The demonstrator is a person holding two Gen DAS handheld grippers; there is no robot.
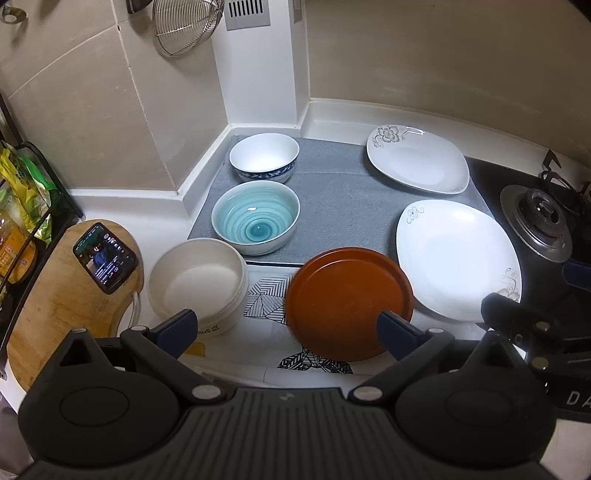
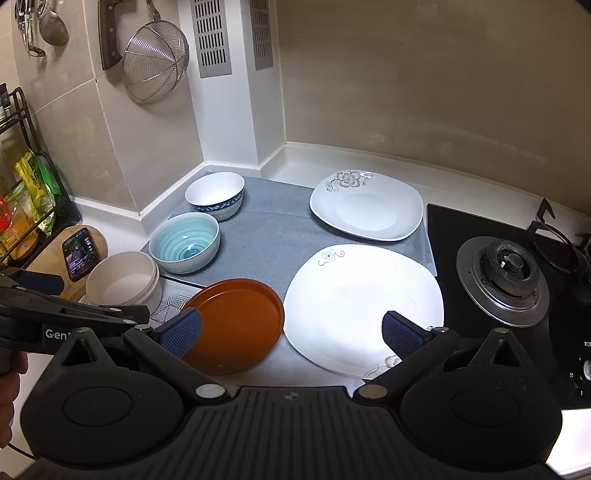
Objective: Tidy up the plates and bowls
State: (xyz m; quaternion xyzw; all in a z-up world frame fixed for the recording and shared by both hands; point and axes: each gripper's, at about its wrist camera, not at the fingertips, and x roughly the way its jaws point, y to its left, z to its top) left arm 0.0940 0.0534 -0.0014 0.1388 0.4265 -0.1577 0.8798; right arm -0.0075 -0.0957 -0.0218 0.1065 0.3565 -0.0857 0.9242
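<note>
Kitchen counter (image 1: pixel 110 203), dishes spread. My left gripper (image 1: pixel 288 328) gaping, empty; brown plate (image 1: pixel 349 302) dead ahead between fingers. My right gripper (image 2: pixel 291 332) likewise wide, empty.

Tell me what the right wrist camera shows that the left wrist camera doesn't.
Only the right wrist view shows the hanging ladles, the knife and the stove knob. Only the left shows the patterned mat's leaf print. Both share the orange plate, two white plates, three bowls, the phone and the strainer.
</note>
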